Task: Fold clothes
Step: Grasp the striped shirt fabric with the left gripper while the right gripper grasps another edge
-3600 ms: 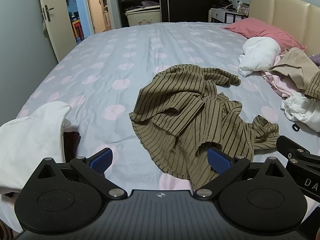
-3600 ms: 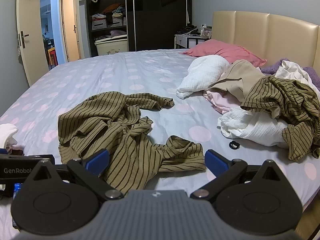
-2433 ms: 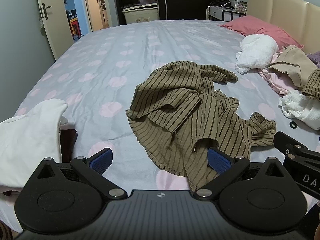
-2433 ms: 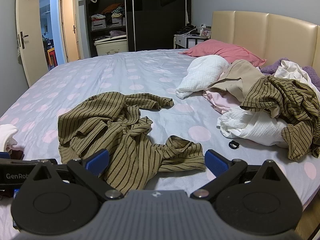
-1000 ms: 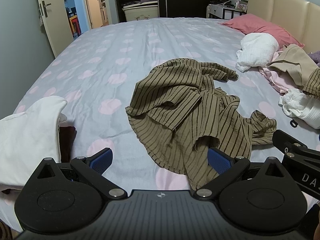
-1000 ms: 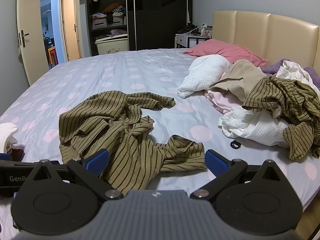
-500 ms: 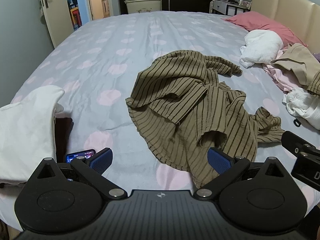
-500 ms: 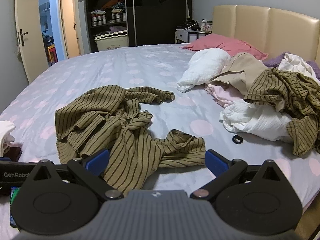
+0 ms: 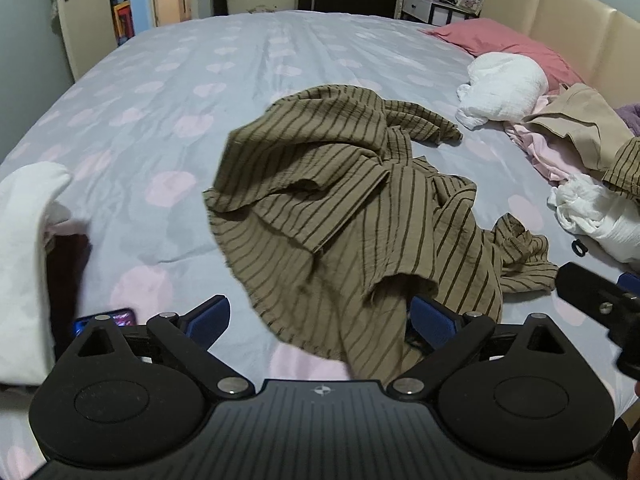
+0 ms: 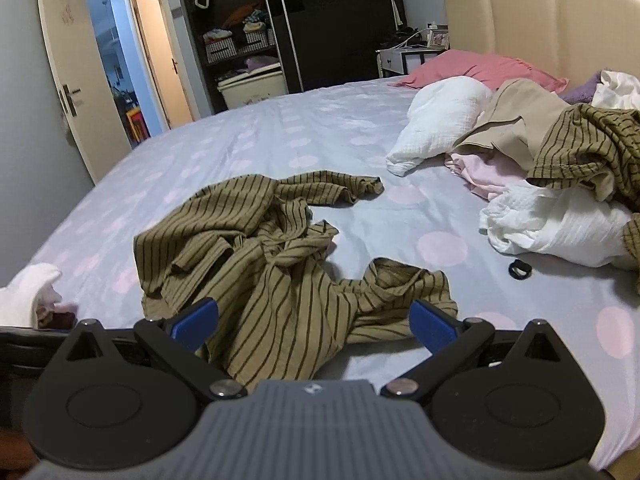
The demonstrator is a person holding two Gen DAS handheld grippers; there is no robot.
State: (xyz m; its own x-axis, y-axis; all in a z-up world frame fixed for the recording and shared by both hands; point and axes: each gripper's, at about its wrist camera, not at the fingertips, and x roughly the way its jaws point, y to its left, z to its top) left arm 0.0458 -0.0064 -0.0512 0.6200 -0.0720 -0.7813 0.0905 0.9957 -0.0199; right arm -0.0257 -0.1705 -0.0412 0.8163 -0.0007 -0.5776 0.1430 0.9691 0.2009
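Observation:
A crumpled olive shirt with dark stripes (image 9: 340,216) lies in the middle of the bed; it also shows in the right wrist view (image 10: 280,272). My left gripper (image 9: 320,320) is open and empty just above the shirt's near hem. My right gripper (image 10: 314,322) is open and empty over the shirt's near edge. The right gripper's body (image 9: 600,300) shows at the right edge of the left wrist view.
The bed (image 9: 240,64) has a grey sheet with pink dots. A pile of clothes (image 10: 560,184) lies at the right by the pink pillow (image 10: 476,68). White folded cloth (image 9: 24,240) and a phone (image 9: 106,318) lie at the left. A small black ring (image 10: 520,269) lies by the pile.
Both grippers have moved forward and down toward the striped shirt. The right gripper has also tilted. The phone came into view at the left. The clothes have not moved.

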